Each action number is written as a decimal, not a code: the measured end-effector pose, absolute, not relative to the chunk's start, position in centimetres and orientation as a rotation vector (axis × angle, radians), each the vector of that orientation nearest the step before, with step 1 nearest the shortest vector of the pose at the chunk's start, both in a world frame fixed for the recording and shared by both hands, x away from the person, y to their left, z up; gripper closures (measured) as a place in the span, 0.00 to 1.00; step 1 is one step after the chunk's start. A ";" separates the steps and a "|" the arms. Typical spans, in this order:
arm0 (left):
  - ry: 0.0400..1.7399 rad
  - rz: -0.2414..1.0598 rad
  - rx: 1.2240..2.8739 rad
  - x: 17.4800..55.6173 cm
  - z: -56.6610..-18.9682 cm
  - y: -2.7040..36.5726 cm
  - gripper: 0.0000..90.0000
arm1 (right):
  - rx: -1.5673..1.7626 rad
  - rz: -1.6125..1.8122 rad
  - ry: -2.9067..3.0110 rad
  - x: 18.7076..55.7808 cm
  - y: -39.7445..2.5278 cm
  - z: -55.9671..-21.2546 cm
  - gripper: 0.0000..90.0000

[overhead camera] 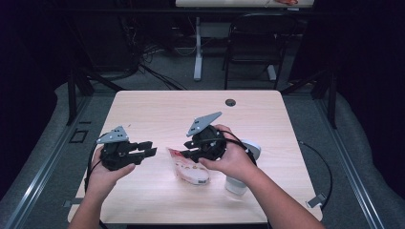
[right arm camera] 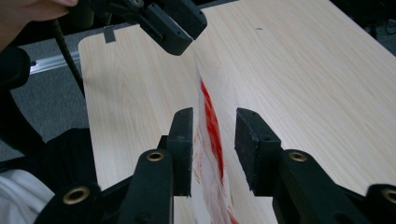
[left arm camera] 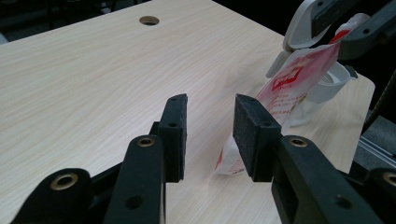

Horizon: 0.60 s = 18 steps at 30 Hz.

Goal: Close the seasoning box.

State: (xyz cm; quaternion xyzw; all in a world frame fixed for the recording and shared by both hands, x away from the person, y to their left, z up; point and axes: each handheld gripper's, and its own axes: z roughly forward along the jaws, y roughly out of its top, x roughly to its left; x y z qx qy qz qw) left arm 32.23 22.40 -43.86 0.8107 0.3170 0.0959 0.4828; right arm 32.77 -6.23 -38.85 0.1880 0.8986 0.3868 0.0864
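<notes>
The right tool [right arm camera: 212,140] has its jaws apart around the red-and-white pouch [right arm camera: 211,122], not clamped; the pouch stands edge-up on the table [overhead camera: 157,109]. The left tool [overhead camera: 143,150] hovers nearby, jaws apart, empty.

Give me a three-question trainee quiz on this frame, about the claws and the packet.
1. True or false: the left claw is clamped on the red-and-white packet.
2. What sits between the jaws of the right claw? A) the packet B) a cable C) nothing
3. What stands on the table just beside the right hand?

Key
1. False: its jaws stand apart with nothing gripped between them.
2. A
3. The white container.
</notes>
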 end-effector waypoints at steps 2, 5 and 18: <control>0.773 0.234 1.970 32.3 -43.9 22.5 0.73 | 0.553 1.136 2.690 32.9 -5.7 -39.1 0.76; 0.775 0.234 1.968 32.3 -43.9 22.5 0.73 | 0.547 1.108 2.704 33.2 -5.1 -39.3 0.77; 0.776 0.235 1.964 32.3 -43.9 22.7 0.73 | 0.574 0.973 2.785 34.1 -3.4 -39.8 0.81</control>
